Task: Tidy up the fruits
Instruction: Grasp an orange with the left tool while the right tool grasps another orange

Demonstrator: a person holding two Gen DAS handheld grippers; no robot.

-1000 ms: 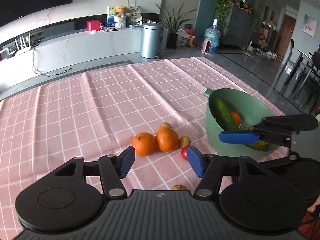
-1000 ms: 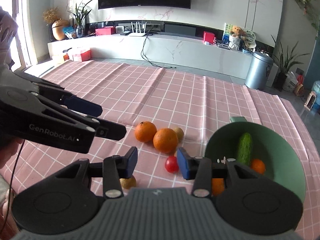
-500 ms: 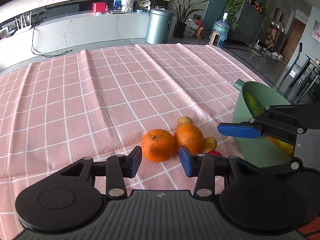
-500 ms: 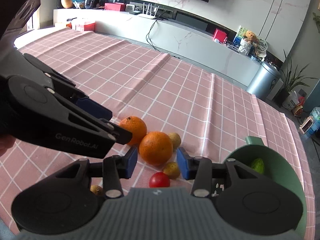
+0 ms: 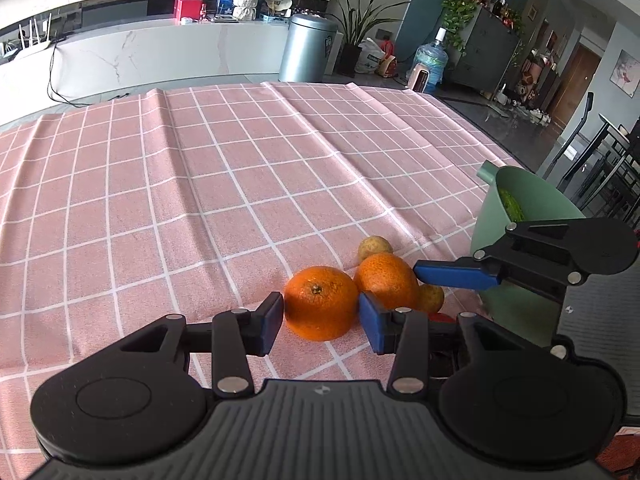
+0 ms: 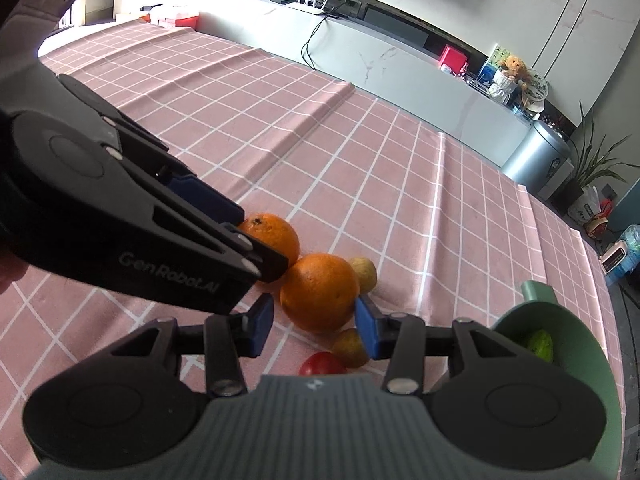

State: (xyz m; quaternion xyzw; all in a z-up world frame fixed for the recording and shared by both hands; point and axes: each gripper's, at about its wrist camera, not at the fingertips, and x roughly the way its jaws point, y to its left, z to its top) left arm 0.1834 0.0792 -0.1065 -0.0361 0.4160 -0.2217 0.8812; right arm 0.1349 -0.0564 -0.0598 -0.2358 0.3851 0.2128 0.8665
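Left tongs (image 5: 322, 318): spread, one blue pad on either side of the left orange (image 5: 320, 302) — pads just beside the skin or barely touching; no squeeze evident. Set this way to straddle the widest part before closing.
Right tongs (image 6: 314, 326): spread likewise around the right orange (image 6: 319, 291), pads flanking it low and near the table.
Oranges: resting side by side on the pink checked cloth (image 5: 200, 200), touching each other — hence each tool takes the fruit on its own side.
Small fruit: two yellowish pieces (image 6: 364, 274) and a red tomato (image 6: 322, 364) lie close against the right orange; a closing pad may nudge them.
Green bowl (image 6: 576, 344): at the right of the table, a cucumber (image 6: 540, 344) inside; judged the destination for the oranges.
Change since a second ago: both tools have advanced from well short of the pile to straddling one orange each; the fruit has not moved.
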